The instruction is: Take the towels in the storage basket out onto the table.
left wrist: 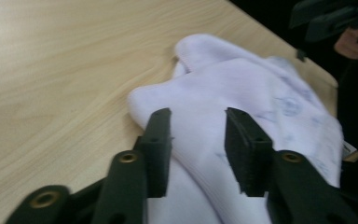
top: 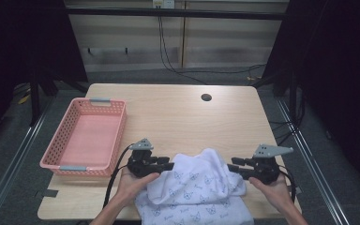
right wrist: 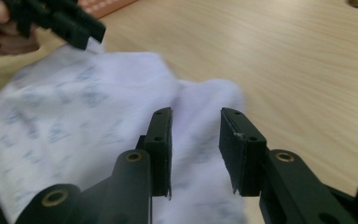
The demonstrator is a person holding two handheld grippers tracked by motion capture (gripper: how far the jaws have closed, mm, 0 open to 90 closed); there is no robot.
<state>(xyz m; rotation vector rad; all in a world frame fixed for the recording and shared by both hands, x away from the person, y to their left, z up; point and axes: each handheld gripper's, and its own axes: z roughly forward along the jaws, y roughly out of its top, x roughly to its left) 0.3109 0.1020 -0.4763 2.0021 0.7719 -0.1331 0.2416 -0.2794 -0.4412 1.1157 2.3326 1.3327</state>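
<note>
A white towel [top: 197, 187] with a faint blue print lies crumpled at the table's front edge, partly hanging over it. My left gripper [top: 171, 165] lies at the towel's left side, pointing right. Its jaws [left wrist: 198, 140] stand apart over the towel [left wrist: 242, 84], and nothing is pinched between them. On the towel's right side sits my right gripper [top: 230, 166], pointing left. Its jaws [right wrist: 196, 140] are also apart above the cloth [right wrist: 74, 107], with no fold held. Each gripper is in a person's hand.
A pink plastic basket [top: 56, 140] stands empty at the table's left side. The wooden table [top: 183, 122] has a round cable hole [top: 206, 97] near its far edge. Cables run across the floor behind.
</note>
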